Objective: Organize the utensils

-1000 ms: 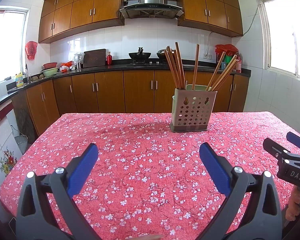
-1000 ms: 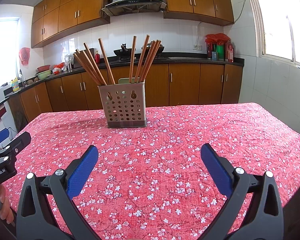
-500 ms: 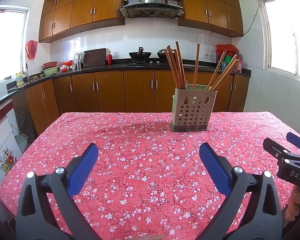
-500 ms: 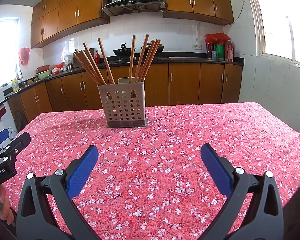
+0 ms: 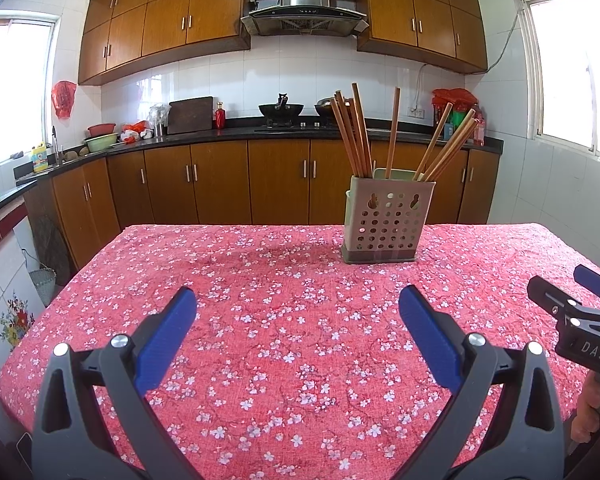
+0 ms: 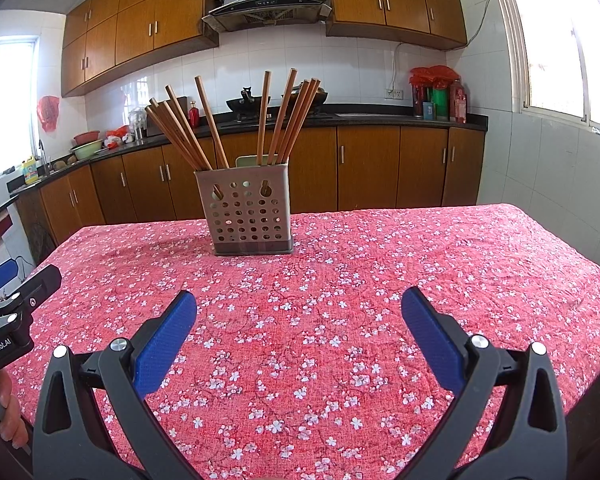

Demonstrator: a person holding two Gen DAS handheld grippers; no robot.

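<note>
From the left wrist view, the left gripper (image 5: 298,308) hangs over the red floral tablecloth (image 5: 284,320) with its blue-padded jaws spread wide and nothing between them, while the beige perforated plastic utensil holder (image 5: 384,222) stands upright at one o'clock, brown wooden chopsticks (image 5: 352,132) fanning out of its top. Over to the right wrist view: the right gripper (image 6: 299,310) is just as wide open and empty-handed, and the holder sits at eleven o'clock, well beyond the fingertips.
</note>
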